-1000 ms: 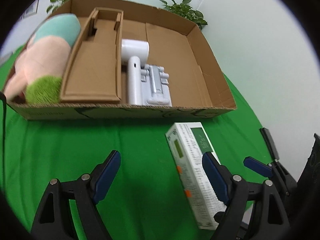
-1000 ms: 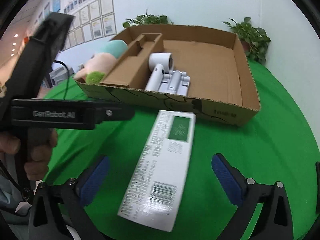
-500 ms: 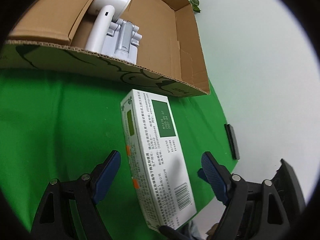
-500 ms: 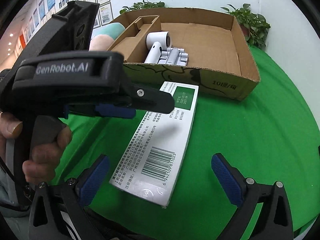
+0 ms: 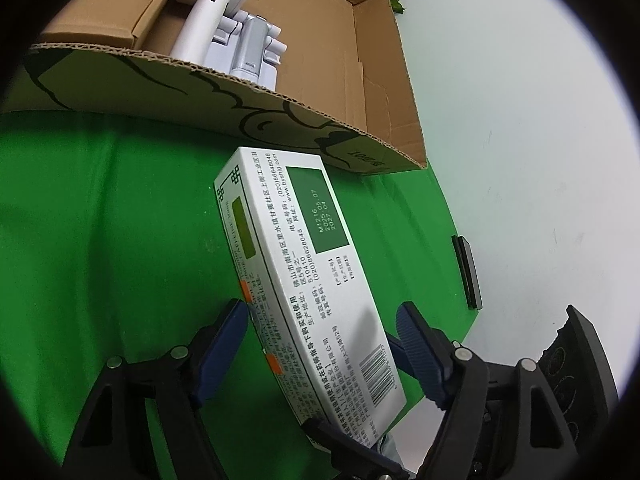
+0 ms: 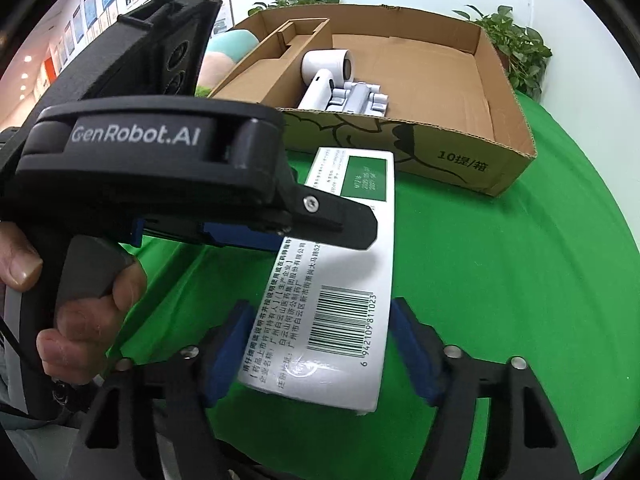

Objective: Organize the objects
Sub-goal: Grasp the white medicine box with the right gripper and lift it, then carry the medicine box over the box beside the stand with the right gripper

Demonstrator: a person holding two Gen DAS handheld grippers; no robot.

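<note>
A long white medicine box (image 5: 304,280) with a green panel and barcode lies on the green cloth in front of the cardboard box (image 5: 224,96). My left gripper (image 5: 324,344) straddles its near half; the left pad touches its side and the right pad stands close to its other edge. My right gripper (image 6: 320,348) closes around the barcode end (image 6: 340,320), both blue pads at the box's sides. The left gripper's body (image 6: 160,168) shows in the right wrist view, over the box.
The open cardboard box (image 6: 460,152) holds a white hair dryer (image 6: 324,72), a grey-white attachment (image 6: 356,100) and a cardboard insert (image 6: 272,60). A plush toy (image 6: 224,52) lies left of it. A black flat object (image 5: 466,272) lies at the cloth's right edge. Plants (image 6: 516,48) stand behind.
Both grippers have moved in over the medicine box and narrowed their jaws around it. The left gripper came closer to the cardboard box's front wall.
</note>
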